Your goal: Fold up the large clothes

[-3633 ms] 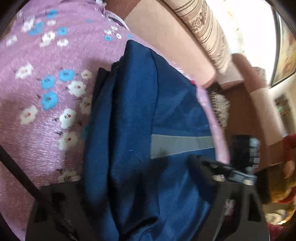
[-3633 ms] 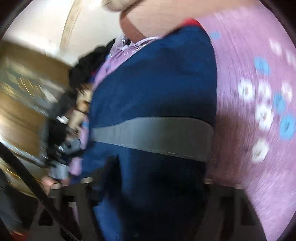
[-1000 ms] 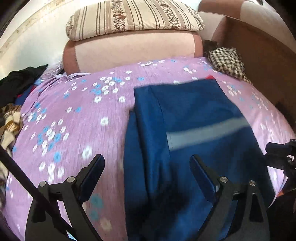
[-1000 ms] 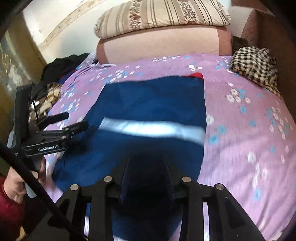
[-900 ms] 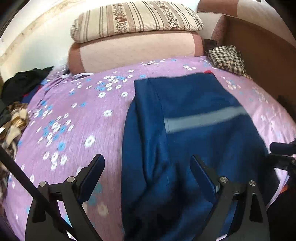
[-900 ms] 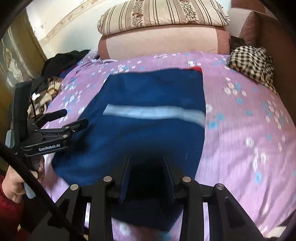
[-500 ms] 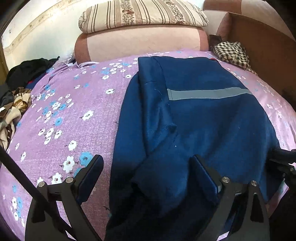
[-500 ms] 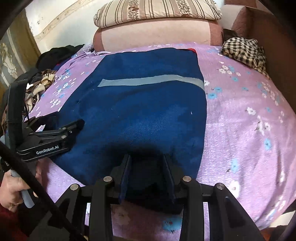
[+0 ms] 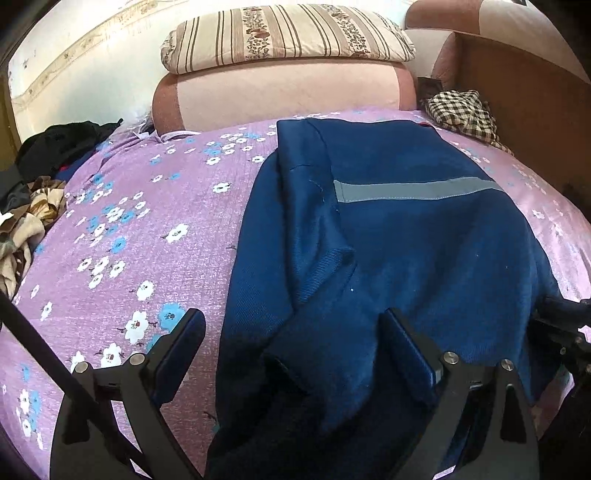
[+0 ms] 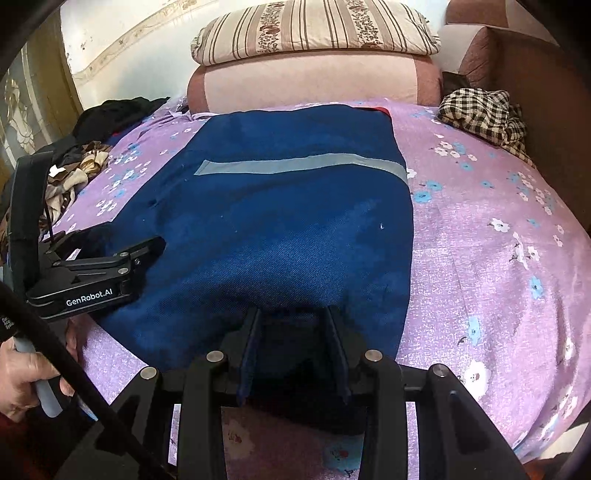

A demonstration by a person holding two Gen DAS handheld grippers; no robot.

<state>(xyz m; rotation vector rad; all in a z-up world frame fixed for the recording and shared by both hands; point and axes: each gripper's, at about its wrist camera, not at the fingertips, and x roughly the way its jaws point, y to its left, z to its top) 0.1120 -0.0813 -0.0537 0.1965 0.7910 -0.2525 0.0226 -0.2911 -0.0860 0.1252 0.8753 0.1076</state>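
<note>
A large dark blue garment (image 9: pixel 399 240) with a grey reflective stripe (image 9: pixel 413 190) lies spread on the purple floral bed (image 9: pixel 122 229); its left side is folded over in layers. My left gripper (image 9: pixel 293 332) is open, its fingers astride the garment's near left edge. In the right wrist view the garment (image 10: pixel 280 221) fills the middle, and my right gripper (image 10: pixel 293 325) is part closed around the near hem, cloth bunched between its fingers. The left gripper (image 10: pixel 147 251) also shows there, at the garment's left edge.
A striped pillow (image 9: pixel 288 35) lies on a pink bolster (image 9: pixel 277 96) at the bed's head. A checked cloth (image 10: pixel 484 114) sits at the far right by a wooden side board (image 9: pixel 524 122). A heap of dark and patterned clothes (image 9: pixel 40 173) lies at the left.
The garment has been laid down flat on the bed. The left gripper let go and opened; both grippers drew back to the near edge and have settled there.
</note>
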